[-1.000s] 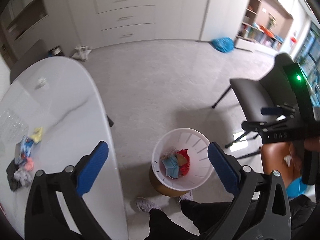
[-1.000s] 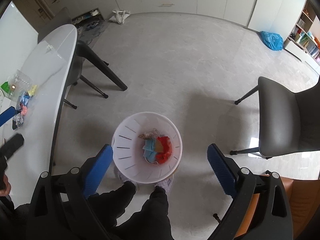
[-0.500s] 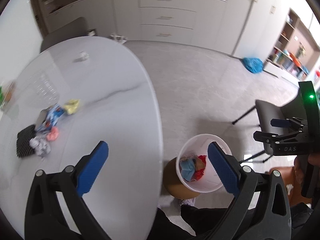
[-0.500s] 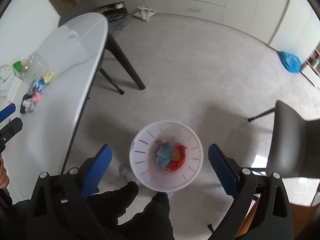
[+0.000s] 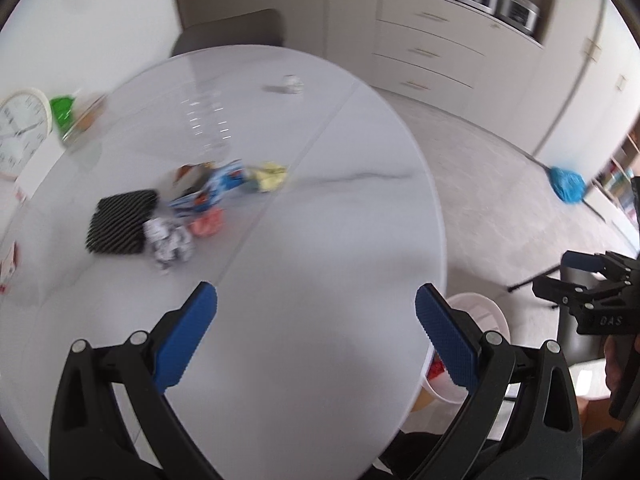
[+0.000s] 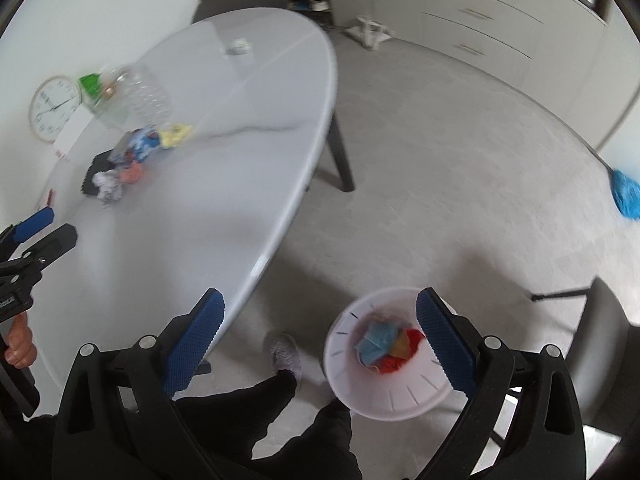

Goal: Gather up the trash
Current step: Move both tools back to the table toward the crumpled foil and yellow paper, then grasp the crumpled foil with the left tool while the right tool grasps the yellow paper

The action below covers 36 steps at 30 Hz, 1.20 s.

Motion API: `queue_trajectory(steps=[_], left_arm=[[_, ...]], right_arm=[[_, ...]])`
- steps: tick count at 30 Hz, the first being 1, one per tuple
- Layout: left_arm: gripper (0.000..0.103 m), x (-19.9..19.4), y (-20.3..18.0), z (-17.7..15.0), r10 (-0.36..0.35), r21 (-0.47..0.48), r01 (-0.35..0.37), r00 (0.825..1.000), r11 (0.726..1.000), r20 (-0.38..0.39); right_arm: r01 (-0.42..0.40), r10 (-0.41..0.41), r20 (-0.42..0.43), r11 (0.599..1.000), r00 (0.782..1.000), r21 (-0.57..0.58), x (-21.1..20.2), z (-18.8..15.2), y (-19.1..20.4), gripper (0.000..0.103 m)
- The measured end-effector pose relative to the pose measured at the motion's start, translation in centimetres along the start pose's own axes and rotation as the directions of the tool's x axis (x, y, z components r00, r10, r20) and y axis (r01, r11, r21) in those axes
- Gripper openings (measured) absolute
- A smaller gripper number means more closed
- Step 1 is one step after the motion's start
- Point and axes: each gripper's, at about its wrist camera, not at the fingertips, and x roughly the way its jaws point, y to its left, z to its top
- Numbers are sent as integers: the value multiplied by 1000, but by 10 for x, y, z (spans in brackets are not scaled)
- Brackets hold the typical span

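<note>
A small heap of trash lies on the white oval table [image 5: 320, 240]: a crumpled white paper ball [image 5: 170, 242], a pink wad [image 5: 206, 222], a blue wrapper [image 5: 218, 188], a yellow wad [image 5: 270, 176] and a black ribbed pad [image 5: 120, 226]. My left gripper [image 5: 316, 334] hovers open and empty over the table's near part, short of the heap. The white bin [image 6: 390, 354] stands on the floor beside the table, holding blue, yellow and red scraps. My right gripper [image 6: 318, 342] hangs open and empty above the floor, its right finger over the bin's rim. The heap [image 6: 132, 156] also shows in the right wrist view.
A clear plastic bottle [image 6: 140, 92], a round clock [image 6: 54, 108] and a green item [image 5: 62, 110] sit at the table's far left. A small white object [image 5: 290, 84] lies farther back. A dark chair [image 6: 608, 340] stands right of the bin. A person's legs and shoe [image 6: 284, 354] are below.
Both grippers have swung left, away from the bin toward the table. The trash heap now sits ahead of my left gripper. Both jaws stay open and empty.
</note>
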Motion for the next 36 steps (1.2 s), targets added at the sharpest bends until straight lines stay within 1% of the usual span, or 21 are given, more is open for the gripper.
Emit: queue_trajectory(steps=[4,8,10,13,14,16,21,23,25,26,28,29,31,33,34,36], left_arm=[[95,4,30,1,53,-64,-52,998,997,24],[95,21,65,7,113,-119,-109,993,987,28],[95,31,80,10,131,-134,-127,991,983,24],[93,49,104,14,142,-130,-140,990,982,7],[92,56,111,14,142,-125,-141,990,982,-1],[83,69,123,16,128,-117,-130,992,985,-21],[83,105,142,20,120,-90,-127,990,988,-80],[80,116,144,22,115,-81,-122,989,989,-91],[70,123,146,25,107,-81,-115,990,990,-96],[68,127,147,26,101,-84,-109,990,991,-98],[62,131,149,28,89,-94,-98,991,991,-96],[61,131,150,28,91,-96,-99,992,990,-88],[52,131,151,29,82,-97,-90,994,991,-77],[49,129,152,29,71,-102,-78,995,992,-68],[47,128,152,29,68,-107,-75,995,991,-66],[46,125,154,26,63,-119,-70,996,990,-60]], right_arm=[[-26,26,-1,998,1000,-62,8,19,30,96],[-50,50,-6,991,999,-122,23,41,60,96],[-55,54,-10,988,998,-141,29,48,69,96],[-69,66,-23,984,998,-167,43,63,86,96],[-71,67,-28,981,997,-179,49,70,94,96],[-70,65,-34,979,997,-191,56,78,102,96],[-71,63,-43,972,997,-222,78,101,125,96],[-73,64,-42,967,997,-244,85,110,133,96],[-70,62,-40,961,997,-266,90,116,141,96],[-69,60,-40,958,997,-280,94,119,146,96],[-70,61,-38,951,997,-300,99,125,152,96],[-74,66,-36,947,997,-311,102,129,156,96],[-83,75,-38,939,996,-333,109,134,163,96],[-91,81,-44,933,996,-348,115,139,166,96],[-95,85,-44,929,995,-357,119,142,168,95],[-99,85,-55,923,995,-372,126,147,172,88]])
